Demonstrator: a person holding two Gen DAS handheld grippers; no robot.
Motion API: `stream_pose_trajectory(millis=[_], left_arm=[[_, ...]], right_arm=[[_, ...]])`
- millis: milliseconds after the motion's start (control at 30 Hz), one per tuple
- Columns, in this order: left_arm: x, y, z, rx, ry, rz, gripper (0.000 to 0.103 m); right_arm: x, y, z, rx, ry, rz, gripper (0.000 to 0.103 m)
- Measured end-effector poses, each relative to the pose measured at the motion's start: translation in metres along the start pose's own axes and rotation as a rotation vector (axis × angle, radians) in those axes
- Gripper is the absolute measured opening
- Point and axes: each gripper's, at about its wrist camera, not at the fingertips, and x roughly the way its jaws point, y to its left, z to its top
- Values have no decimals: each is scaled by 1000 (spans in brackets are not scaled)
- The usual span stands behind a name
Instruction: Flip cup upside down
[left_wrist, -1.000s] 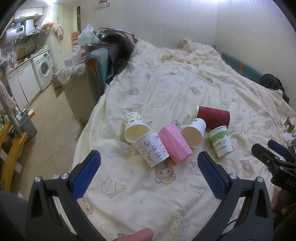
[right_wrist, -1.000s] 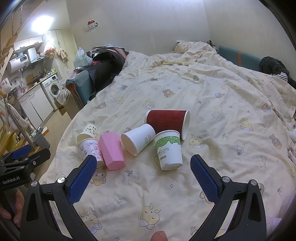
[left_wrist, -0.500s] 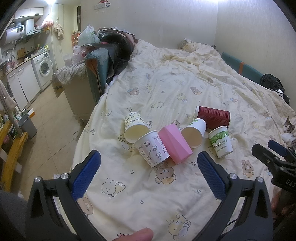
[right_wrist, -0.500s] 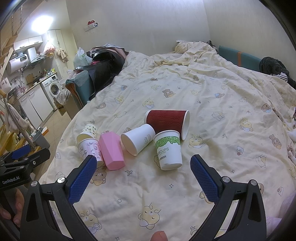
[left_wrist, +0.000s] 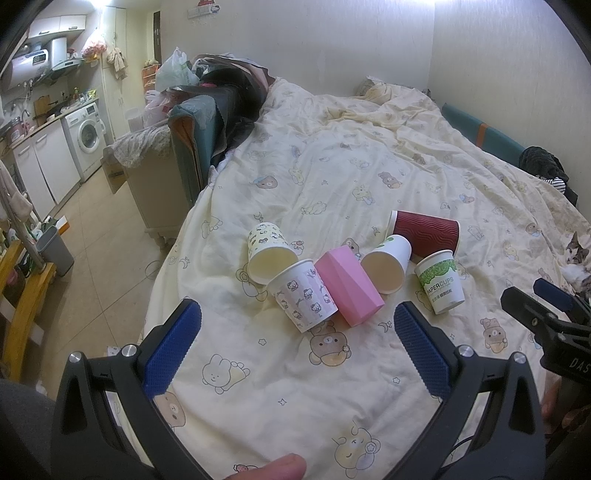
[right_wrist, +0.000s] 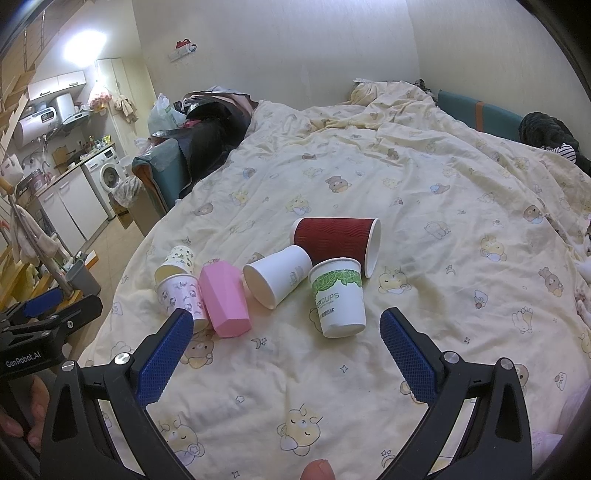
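Right wrist view: green-leaf cup (right_wrist: 339, 297) stands upright, mouth up, between my wide-open, empty right tongs (right_wrist: 286, 345); left tongs (left_wrist: 297, 341) likewise.

The left tool (left_wrist: 297, 321) has a black angular frame with triangular cut-outs, silver screws at the joints, and fingers faced with textured blue pads (left_wrist: 171, 347). The right tool (right_wrist: 286, 332) is built alike: black frame, silver screws, knurled blue pads (right_wrist: 408, 356). White lettering "GenRobot.AI" marks the left tool's body in the right wrist view. Bare skin of a thumb tip (left_wrist: 271, 467) shows at the lower edge, with a grey sleeve (left_wrist: 18, 424) beside.
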Motion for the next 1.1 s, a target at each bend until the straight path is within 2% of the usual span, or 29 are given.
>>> stream_pose_trajectory(millis=[767,967,1100], left_arm=[[0,0,0,-1,1,-2,103],[3,-1,-1,10,1,-14,103],[-1,-8,9,23,-5,-21,103]], right_arm=[[1,2,-1,-1,4,-4,103],[-6,0,0,4,-36,-39,103],[-9,-5,8,25,-32,-30,103]])
